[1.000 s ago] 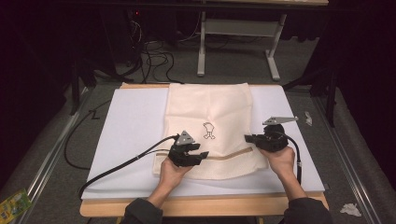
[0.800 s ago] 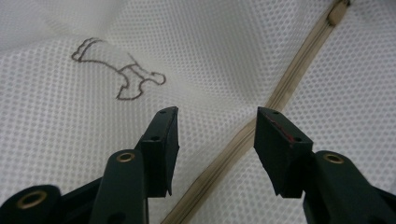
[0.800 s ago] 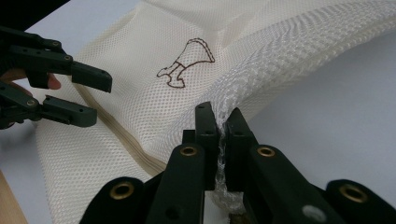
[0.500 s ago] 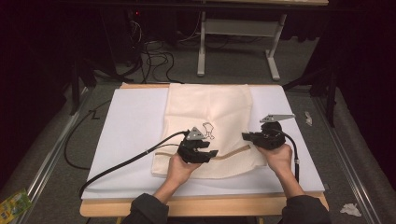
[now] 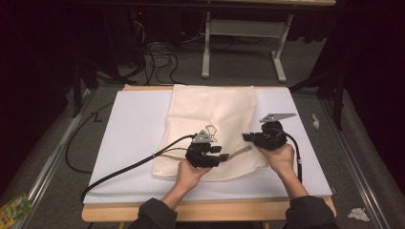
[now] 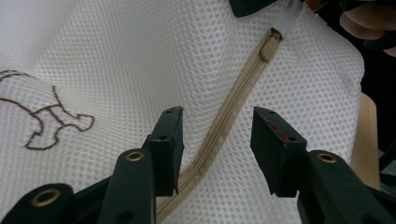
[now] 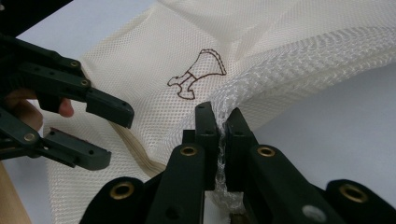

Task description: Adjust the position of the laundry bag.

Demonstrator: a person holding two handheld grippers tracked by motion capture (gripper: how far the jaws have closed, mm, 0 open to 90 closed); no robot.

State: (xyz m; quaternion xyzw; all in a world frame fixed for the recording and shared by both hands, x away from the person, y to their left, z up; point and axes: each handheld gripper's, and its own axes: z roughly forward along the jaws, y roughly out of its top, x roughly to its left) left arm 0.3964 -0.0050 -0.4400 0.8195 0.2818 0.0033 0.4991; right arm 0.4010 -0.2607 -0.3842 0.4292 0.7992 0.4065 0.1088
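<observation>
In the left gripper view the mesh laundry bag [image 6: 140,56] ran past every picture edge, and its zipper [image 6: 233,112] vanished below between the jaws. In the right gripper view the pinched mesh hid its own edge. In the high view a crumpled scrap on the floor [image 5: 357,214] was too small to identify

light: table lit from above, surroundings dark | focus: sharp, near claws soft

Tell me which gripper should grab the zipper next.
Left. The left gripper has open jaws astride the zipper, while the right gripper is shut on the mesh bag, likely holding it taut.
</observation>
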